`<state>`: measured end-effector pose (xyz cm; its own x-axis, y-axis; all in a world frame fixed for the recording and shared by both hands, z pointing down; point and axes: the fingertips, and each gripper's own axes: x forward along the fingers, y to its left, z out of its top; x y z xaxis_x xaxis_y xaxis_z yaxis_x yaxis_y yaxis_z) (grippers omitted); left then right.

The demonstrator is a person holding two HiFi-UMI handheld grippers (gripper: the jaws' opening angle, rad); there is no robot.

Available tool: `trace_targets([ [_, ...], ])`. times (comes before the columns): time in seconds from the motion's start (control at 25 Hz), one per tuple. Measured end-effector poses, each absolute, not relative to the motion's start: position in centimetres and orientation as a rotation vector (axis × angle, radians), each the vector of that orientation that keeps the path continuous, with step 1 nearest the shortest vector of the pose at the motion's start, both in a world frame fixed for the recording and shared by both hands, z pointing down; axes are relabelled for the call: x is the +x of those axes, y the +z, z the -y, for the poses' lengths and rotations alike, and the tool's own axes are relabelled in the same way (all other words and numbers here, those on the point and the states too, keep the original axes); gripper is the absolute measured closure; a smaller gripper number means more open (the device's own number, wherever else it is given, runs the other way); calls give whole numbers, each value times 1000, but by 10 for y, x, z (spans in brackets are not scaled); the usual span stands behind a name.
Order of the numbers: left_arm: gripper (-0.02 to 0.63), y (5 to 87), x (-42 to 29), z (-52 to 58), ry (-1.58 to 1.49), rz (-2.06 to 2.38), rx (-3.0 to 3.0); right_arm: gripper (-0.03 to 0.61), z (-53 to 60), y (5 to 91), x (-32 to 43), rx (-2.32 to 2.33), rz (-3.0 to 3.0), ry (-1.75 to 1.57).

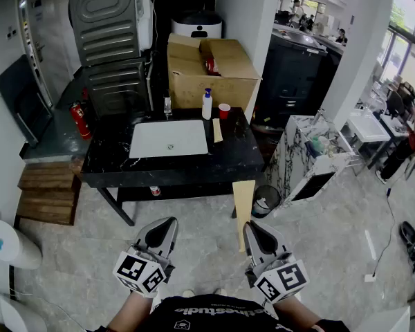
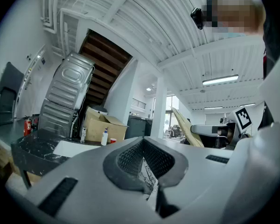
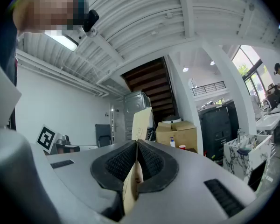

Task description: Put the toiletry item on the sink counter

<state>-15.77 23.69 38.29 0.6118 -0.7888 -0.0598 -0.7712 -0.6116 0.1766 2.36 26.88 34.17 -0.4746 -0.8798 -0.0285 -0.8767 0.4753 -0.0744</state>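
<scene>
1. While the person stands on the pale floor [image 1: 90, 254], both grippers show at the bottom of the head view. The black tabletop [image 1: 111, 161] sits in the middle of the frame, well apart from them.
2. The right gripper [image 1: 254, 230] is at the lower right. It is closed tight on a flat tan box [image 1: 243, 200]. The box sticks up past the gripper's tips.
3. In the right gripper view, the flat tan box [image 3: 141, 124] runs up the middle. The two dark pads [image 3: 156, 162] press on its sides.
4. The left gripper [image 1: 167, 224] is at the lower left. In the left gripper view, the left gripper [image 2: 143, 141] has its jaws squeezed together with nothing in them.
5. A white sink [image 1: 169, 138] is set into the tabletop.
6. Above the sink, at the back edge, a tap [image 1: 167, 106], a white bottle [image 1: 207, 106] with a blue top and a red cup [image 1: 224, 111] stand in a row.
7. A second tan box [image 1: 217, 130] lies flat just right of the sink.
8. A big cardboard box [image 1: 207, 75] stands behind the tabletop.
</scene>
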Motion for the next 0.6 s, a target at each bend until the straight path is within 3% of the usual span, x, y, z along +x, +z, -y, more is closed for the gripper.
trace_targets([
  [0.6, 600, 380, -151, -238, -196, 1312, 2714, 534, -270, 335, 38, -1574, -2587, -85],
])
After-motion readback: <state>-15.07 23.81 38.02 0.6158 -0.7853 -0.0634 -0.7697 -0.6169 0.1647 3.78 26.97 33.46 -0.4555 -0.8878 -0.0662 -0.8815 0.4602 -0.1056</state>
